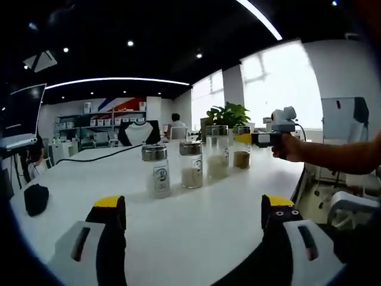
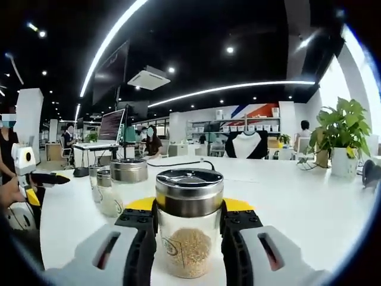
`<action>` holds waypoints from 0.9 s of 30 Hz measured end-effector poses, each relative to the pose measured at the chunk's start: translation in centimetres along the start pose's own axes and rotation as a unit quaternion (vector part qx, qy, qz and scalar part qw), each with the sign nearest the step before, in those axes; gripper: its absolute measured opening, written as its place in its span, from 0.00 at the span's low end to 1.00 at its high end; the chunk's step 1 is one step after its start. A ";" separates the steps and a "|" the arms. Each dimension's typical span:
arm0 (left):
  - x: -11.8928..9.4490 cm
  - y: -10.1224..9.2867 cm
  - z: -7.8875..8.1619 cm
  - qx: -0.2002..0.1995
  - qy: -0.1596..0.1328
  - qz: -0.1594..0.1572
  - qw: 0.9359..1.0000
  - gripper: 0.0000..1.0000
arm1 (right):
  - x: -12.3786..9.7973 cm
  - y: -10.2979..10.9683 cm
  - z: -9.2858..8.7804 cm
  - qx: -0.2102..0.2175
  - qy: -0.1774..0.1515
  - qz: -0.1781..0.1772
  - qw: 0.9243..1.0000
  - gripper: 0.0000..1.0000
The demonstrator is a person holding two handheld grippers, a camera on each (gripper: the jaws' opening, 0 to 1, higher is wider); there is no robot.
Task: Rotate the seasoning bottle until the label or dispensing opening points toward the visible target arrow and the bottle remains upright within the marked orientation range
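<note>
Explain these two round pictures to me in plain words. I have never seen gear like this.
No robot here: a person holds a two-jaw gripper in each hand, and a fisheye camera rides on each, looking forward along its jaws.

In the left gripper view, the left gripper hovers open over a white table. Four glass seasoning bottles with metal lids stand in a row; the far one is where the person's hand holds the right gripper.

The right gripper view shows that right gripper from close up, its jaws on either side of that upright seasoning bottle, with brownish granules inside. A potted plant stands further back on the table.
</note>
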State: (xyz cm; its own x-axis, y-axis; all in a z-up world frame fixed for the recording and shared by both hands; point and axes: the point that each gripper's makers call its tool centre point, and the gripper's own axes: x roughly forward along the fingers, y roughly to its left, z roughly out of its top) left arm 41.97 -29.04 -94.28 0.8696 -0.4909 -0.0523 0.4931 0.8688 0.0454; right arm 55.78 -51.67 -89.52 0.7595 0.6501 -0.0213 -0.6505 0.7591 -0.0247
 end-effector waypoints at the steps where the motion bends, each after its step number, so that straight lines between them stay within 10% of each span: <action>1: 0.0 0.0 0.1 0.003 -0.001 0.001 1.000 1.00 | 0.0 0.1 -0.1 -0.001 -0.002 0.001 1.000 0.39; 9: 0.5 0.1 -0.2 0.013 0.010 -0.001 1.000 1.00 | -0.1 0.1 -2.3 -0.032 0.058 0.004 0.998 0.44; 27: 0.2 0.6 -0.6 -0.011 0.005 0.004 1.000 1.00 | -5.9 3.6 -1.7 -0.025 0.021 -0.030 0.999 0.73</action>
State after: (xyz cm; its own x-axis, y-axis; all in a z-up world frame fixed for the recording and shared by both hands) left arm 42.40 -28.55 -94.90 0.8735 -0.4828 -0.0622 0.4849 0.8742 0.0249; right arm 48.96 -52.79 -91.16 0.7968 0.6012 -0.0604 -0.6043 0.7930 -0.0772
